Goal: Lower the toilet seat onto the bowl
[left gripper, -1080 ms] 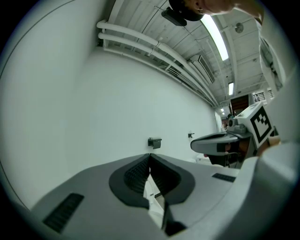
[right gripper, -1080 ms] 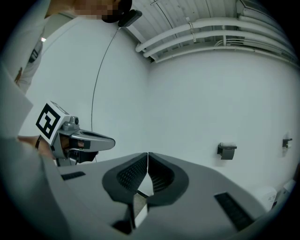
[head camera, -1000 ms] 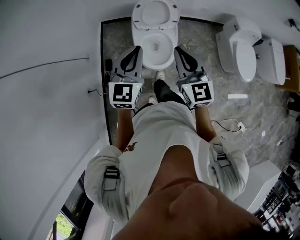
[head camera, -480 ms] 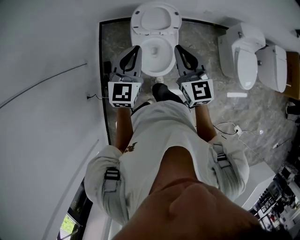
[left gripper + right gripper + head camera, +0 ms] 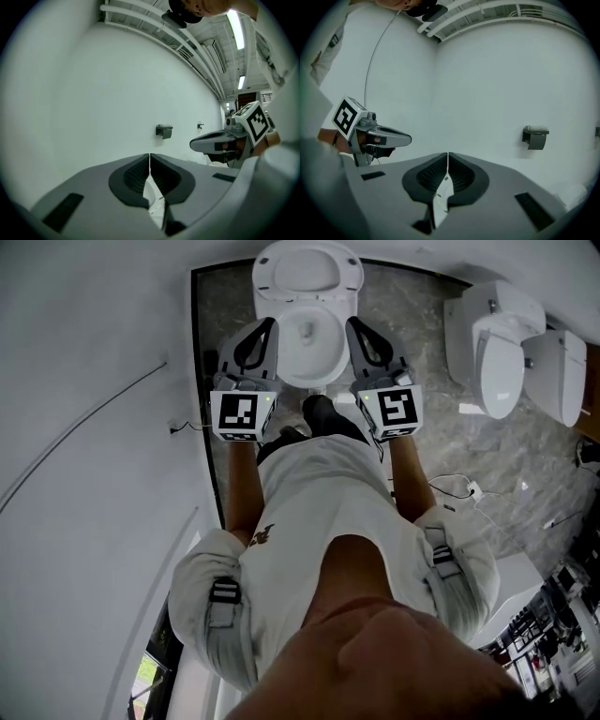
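Observation:
A white toilet sits at the top middle of the head view, its seat (image 5: 307, 270) raised behind the open bowl (image 5: 309, 351). My left gripper (image 5: 269, 326) hangs over the bowl's left side and my right gripper (image 5: 353, 325) over its right side. Both point toward the wall and hold nothing. In the left gripper view the jaws (image 5: 149, 157) are pressed together with only white wall ahead, and the right gripper (image 5: 220, 140) shows beside them. The right gripper view shows its jaws (image 5: 448, 155) shut too, with the left gripper (image 5: 384, 138) at its left.
Two more white toilets (image 5: 494, 345) (image 5: 555, 373) stand on the grey stone floor at the right. A cable with a plug (image 5: 461, 489) lies on that floor. White wall runs along the left. A small holder (image 5: 536, 137) is fixed on the wall ahead. The person's shoe (image 5: 319, 410) is before the bowl.
Both grippers have moved slightly up the picture, toward the toilet, keeping their spacing. The jaws stay shut.

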`<action>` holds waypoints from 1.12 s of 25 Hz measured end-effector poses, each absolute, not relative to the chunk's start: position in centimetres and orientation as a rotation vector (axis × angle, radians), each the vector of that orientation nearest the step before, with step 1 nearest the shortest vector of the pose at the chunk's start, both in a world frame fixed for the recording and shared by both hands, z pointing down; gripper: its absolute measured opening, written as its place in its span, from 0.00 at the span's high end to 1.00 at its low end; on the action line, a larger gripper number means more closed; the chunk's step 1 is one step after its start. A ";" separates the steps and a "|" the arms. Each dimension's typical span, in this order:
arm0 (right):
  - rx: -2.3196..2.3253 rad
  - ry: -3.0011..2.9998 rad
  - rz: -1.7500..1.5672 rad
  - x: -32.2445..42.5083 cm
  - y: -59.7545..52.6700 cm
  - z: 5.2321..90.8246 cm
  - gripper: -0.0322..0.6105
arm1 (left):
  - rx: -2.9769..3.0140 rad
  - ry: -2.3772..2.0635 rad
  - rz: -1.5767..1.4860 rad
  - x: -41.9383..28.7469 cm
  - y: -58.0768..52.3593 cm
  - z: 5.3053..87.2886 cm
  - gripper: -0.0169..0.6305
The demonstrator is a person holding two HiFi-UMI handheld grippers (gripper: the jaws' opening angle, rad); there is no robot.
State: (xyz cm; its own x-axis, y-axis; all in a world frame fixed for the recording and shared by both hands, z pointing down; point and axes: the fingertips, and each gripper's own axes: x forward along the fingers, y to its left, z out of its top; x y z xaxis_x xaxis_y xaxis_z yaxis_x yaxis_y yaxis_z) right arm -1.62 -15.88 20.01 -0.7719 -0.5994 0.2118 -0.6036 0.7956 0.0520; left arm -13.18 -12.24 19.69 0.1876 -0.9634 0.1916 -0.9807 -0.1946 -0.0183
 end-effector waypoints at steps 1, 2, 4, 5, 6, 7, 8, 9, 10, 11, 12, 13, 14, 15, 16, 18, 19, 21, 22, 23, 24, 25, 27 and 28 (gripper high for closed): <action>0.937 -2.762 0.035 -1.6 -16.6 20.6 0.91 | 2.329 -1.917 0.255 -13.2 -12.9 20.3 0.94; 0.934 -2.761 0.044 -1.5 -17.2 21.2 0.91 | 2.325 -1.913 0.269 -13.2 -13.7 20.9 0.94; 0.929 -2.773 0.071 -1.4 -18.7 22.2 0.91 | 2.319 -1.907 0.296 -13.3 -15.1 22.1 0.94; 0.927 -2.781 0.085 -1.4 -19.4 22.7 0.91 | 2.318 -1.906 0.309 -13.5 -15.8 22.7 0.94; 0.927 -2.785 0.093 -1.5 -20.2 23.3 0.91 | 2.322 -1.905 0.321 -13.6 -16.6 23.2 0.94; 0.928 -2.783 0.094 -1.5 -21.1 24.0 0.91 | 2.328 -1.906 0.333 -13.8 -17.5 23.7 0.94; 0.932 -2.777 0.092 -1.6 -22.0 24.7 0.91 | 2.333 -1.910 0.342 -14.0 -18.3 24.1 0.93; 0.936 -2.768 0.090 -1.6 -22.8 25.5 0.91 | 2.334 -1.915 0.347 -14.2 -19.0 24.6 0.93; 0.939 -2.760 0.087 -1.6 -23.5 26.2 0.91 | 2.332 -1.920 0.350 -14.5 -19.6 25.2 0.94; 0.942 -2.756 0.082 -1.7 -24.1 26.9 0.91 | 2.329 -1.923 0.353 -14.7 -20.1 25.7 0.93; 0.943 -2.756 0.077 -1.9 -24.6 27.4 0.91 | 2.326 -1.923 0.356 -15.0 -20.5 26.2 0.93; 0.946 -2.758 0.073 -2.1 -25.0 27.9 0.91 | 2.326 -1.921 0.360 -15.3 -20.9 26.6 0.93; 0.950 -2.757 0.071 -2.3 -25.3 28.3 0.91 | 2.327 -1.917 0.364 -15.5 -21.3 27.1 0.93; 0.955 -2.753 0.067 -2.5 -25.7 28.9 0.91 | 2.330 -1.911 0.368 -15.8 -21.7 27.6 0.93; 0.960 -2.744 0.062 -2.8 -26.1 29.4 0.91 | 2.333 -1.904 0.373 -16.1 -22.0 28.2 0.93; 0.962 -2.727 0.039 -3.5 -26.9 30.6 0.91 | 2.341 -1.886 0.383 -16.7 -22.9 29.6 0.93; 0.958 -2.721 0.023 -4.0 -27.2 31.1 0.91 | 2.345 -1.876 0.388 -17.0 -23.3 30.2 0.93; 0.950 -2.705 -0.008 -5.1 -28.0 32.1 0.89 | 2.359 -1.850 0.397 -17.7 -24.2 31.5 0.93; 0.952 -2.695 -0.019 -5.6 -28.5 32.4 0.88 | 2.369 -1.834 0.400 -18.0 -24.8 32.0 0.93; 0.959 -2.685 -0.024 -6.0 -29.1 32.8 0.86 | 2.379 -1.818 0.402 -18.3 -25.4 32.6 0.93; 0.968 -2.675 -0.026 -6.3 -29.7 33.1 0.84 | 2.387 -1.803 0.401 -18.5 -26.0 33.1 0.93; 0.978 -2.665 -0.027 -6.6 -30.3 33.5 0.82 | 2.394 -1.789 0.401 -18.7 -26.7 33.6 0.93; 0.997 -2.648 -0.026 -7.0 -31.4 34.2 0.81 | 2.407 -1.763 0.401 -18.9 -27.9 34.4 0.93; 1.004 -2.639 -0.026 -7.2 -31.8 34.5 0.81 | 2.415 -1.749 0.402 -19.0 -28.4 34.8 0.93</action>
